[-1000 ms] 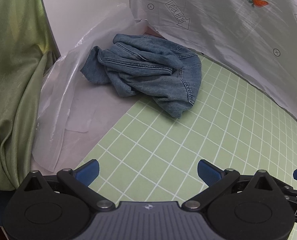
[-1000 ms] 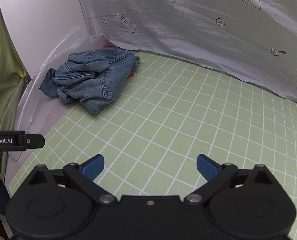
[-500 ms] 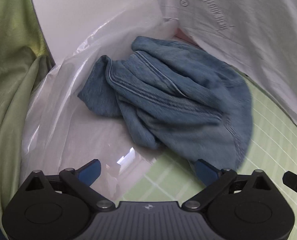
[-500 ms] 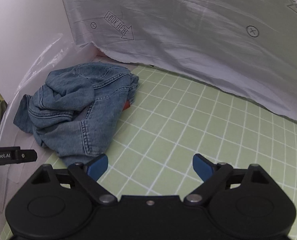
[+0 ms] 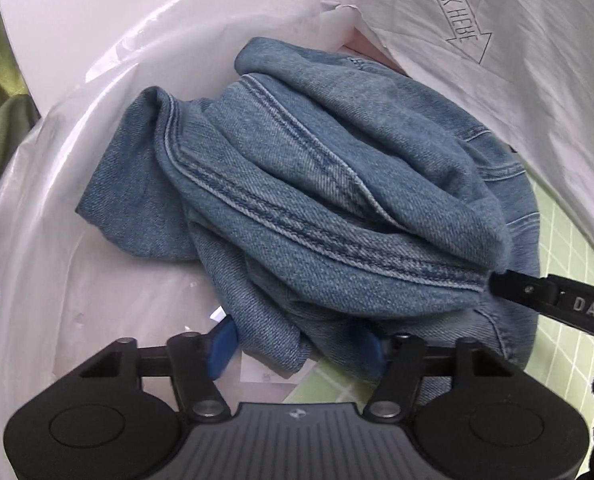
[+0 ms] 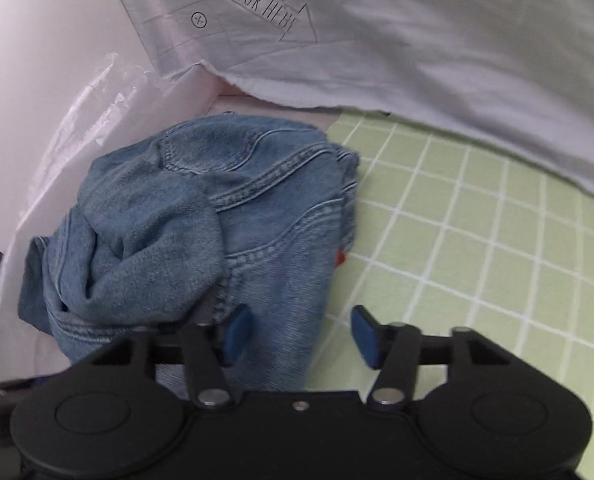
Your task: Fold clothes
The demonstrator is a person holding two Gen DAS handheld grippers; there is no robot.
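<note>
Garment: crumpled blue denim jeans, heaped at the green grid mat's corner.
Left gripper: I'm closing it, denim fold between the fingers.
Right gripper: closing, denim edge between.

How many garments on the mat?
1. The jeans, crumpled in the corner, partly on the green mat and partly on clear plastic. Anything beneath the pile would be hidden.

the crumpled denim garment hides the left tool's right pad and perhaps its own far edge; a red scrap beneath is too small to tell.
</note>
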